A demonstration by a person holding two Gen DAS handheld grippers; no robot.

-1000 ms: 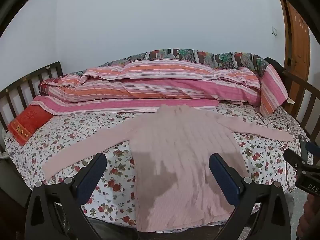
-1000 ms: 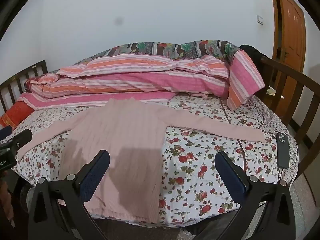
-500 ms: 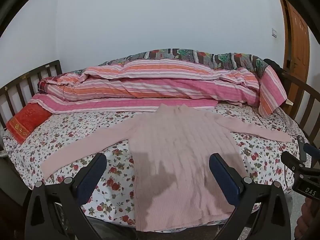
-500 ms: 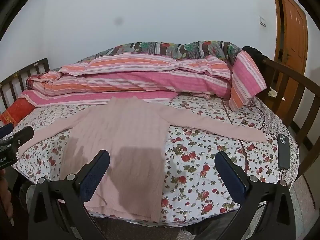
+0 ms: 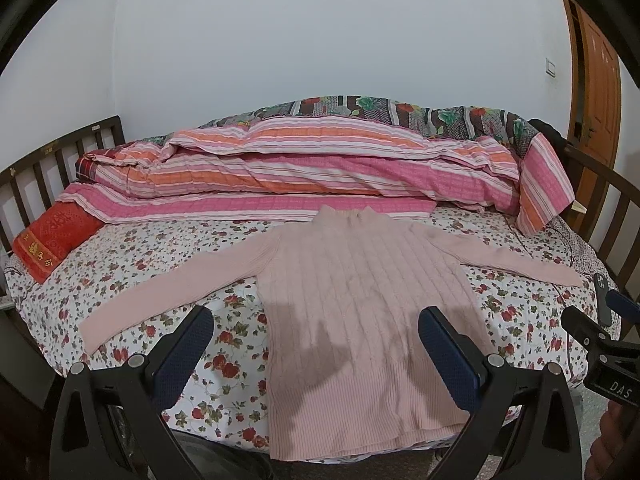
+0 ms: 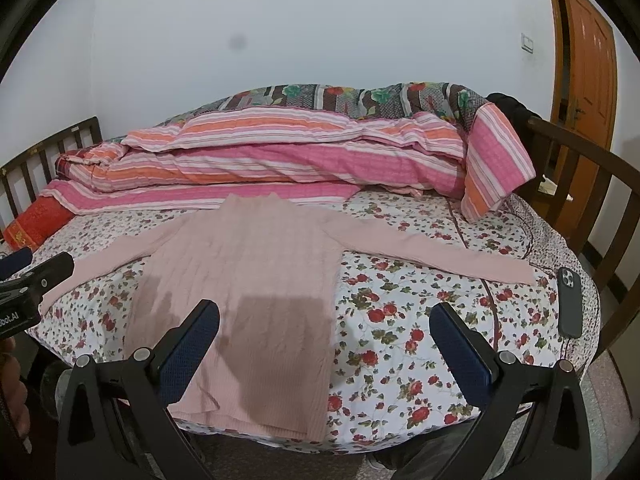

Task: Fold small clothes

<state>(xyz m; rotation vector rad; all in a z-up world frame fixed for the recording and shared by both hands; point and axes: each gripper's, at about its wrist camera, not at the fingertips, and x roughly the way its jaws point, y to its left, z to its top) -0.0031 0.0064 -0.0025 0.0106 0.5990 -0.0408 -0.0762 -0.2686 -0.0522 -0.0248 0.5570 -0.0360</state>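
Sweater [image 5: 360, 312] lies flat on the bed [image 6: 420, 320], hem nearest, collar far, sleeves spread sideways; left gripper [image 5: 316, 344] faces its middle, right gripper [image 6: 324, 340] its right edge, both jaws apart, empty.

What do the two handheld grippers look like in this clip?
Both are alike: the left gripper and the right gripper have black triangular frames with silver screw heads and long fingers faced with dark blue textured pads. The right gripper's body carries white lettering "DAS" in the left wrist view; the left one's reads "bot.AI" in the right wrist view. No cables or sleeves are visible.
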